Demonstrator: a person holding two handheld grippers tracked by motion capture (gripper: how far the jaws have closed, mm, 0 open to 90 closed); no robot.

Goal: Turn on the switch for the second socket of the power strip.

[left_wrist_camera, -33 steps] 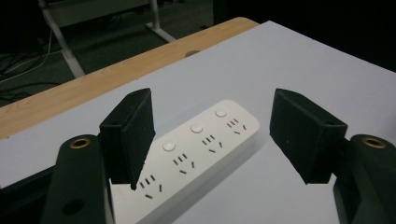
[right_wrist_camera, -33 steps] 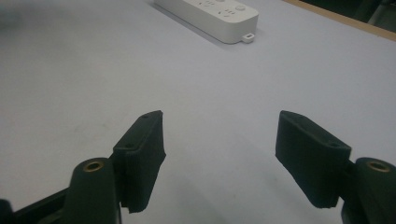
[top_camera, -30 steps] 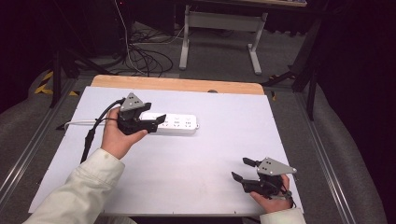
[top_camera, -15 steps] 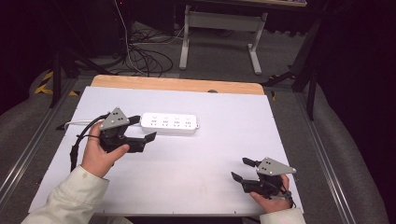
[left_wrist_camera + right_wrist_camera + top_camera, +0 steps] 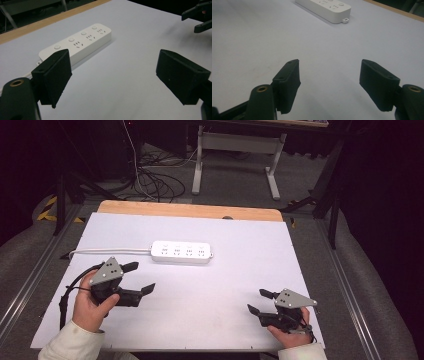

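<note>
Now the left gripper (image 5: 134, 279), lower left, has just been opening, empty, below the white rectangular plastic power strip (image 5: 180, 252); right gripper (image 5: 260, 302), lower right, gapes empty.

Lab-like recording space, white table (image 5: 240, 285) with wooden far edge, tangled floor cables (image 5: 150, 182); dark curtained surroundings, metal stand legs (image 5: 200, 170)

A white tabletop (image 5: 240, 285) with a wooden strip (image 5: 190, 210) along its far edge sits in a dim room. Beyond it, grey floor (image 5: 235, 175), a tangle of black cables (image 5: 152, 182), and the pale metal legs of a stand (image 5: 235, 150). Darkness swallows the sides.
</note>
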